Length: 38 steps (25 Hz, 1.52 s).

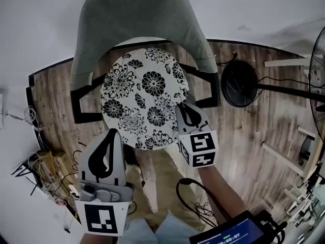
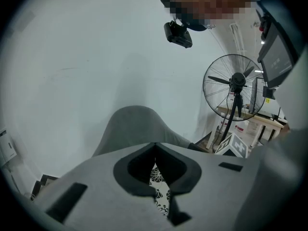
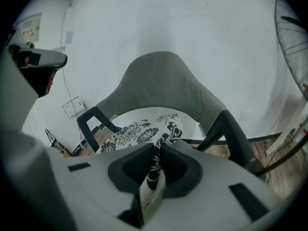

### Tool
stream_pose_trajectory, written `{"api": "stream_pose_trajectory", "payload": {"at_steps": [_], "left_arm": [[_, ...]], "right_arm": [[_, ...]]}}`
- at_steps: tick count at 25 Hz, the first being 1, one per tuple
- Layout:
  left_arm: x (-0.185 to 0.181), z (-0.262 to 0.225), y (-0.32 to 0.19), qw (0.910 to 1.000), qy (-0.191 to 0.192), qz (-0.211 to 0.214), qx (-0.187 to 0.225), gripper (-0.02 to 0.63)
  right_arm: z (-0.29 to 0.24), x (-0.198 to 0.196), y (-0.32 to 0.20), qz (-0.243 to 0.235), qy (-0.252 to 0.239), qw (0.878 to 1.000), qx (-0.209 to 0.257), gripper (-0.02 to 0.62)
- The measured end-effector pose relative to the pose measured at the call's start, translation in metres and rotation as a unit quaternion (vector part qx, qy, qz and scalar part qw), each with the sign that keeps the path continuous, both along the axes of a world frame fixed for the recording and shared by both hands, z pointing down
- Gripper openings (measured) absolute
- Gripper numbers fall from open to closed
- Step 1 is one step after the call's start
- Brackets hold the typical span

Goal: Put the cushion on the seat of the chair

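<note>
One grey chair (image 1: 132, 19) fills the upper middle of the head view, with two dark arm frames (image 1: 81, 105), one at each side of its seat. There is one round flowered cushion (image 1: 144, 98). Two grippers show in the lower half, the left gripper (image 1: 112, 132) and the right gripper (image 1: 184, 105). Each has two fingers (image 1: 119, 151) and one marker cube (image 1: 199, 149), so two cubes in all. One standing fan (image 1: 320, 60) is at the right edge. The one dark disc (image 1: 241, 83) on the floor (image 1: 264, 121) seems to be its base rather than a second fan. One lit screen (image 1: 228, 234) sits at the bottom right. One tangle of cables (image 1: 48, 169) lies at the lower left.
</note>
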<state>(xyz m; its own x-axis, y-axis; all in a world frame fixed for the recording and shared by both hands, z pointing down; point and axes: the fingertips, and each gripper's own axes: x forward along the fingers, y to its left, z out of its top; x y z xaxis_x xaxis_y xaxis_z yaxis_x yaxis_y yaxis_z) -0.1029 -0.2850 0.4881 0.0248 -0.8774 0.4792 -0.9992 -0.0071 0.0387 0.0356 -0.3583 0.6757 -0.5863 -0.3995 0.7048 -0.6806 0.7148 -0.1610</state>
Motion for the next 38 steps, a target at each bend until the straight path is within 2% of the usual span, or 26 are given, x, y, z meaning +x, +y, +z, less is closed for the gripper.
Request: {"api": "stream_pose_trajectory", "payload": {"at_steps": [8,17,21,27,38], "left_arm": [[0.016,0.015,-0.014,0.9995,0.004,0.031,-0.010,0.009],[0.031,0.030,-0.018,0.9990,0.015,0.037,-0.021,0.009],[0.027,0.033,-0.022,0.9990,0.012,0.039,-0.021,0.009],[0.010,0.041,-0.020,0.9993,-0.001,0.034,-0.019,0.009],[0.003,0.033,-0.011,0.9995,-0.003,0.028,-0.013,0.009]], "right_arm": [[0.035,0.019,-0.001,0.021,0.016,0.999,-0.020,0.058],[0.060,0.034,-0.002,0.040,0.028,0.998,-0.033,0.084],[0.070,0.042,-0.006,0.052,0.032,0.997,-0.040,0.104],[0.082,0.051,-0.005,0.061,0.038,0.996,-0.058,0.172],[0.058,0.053,0.009,0.071,0.030,0.996,-0.046,0.175]]}}
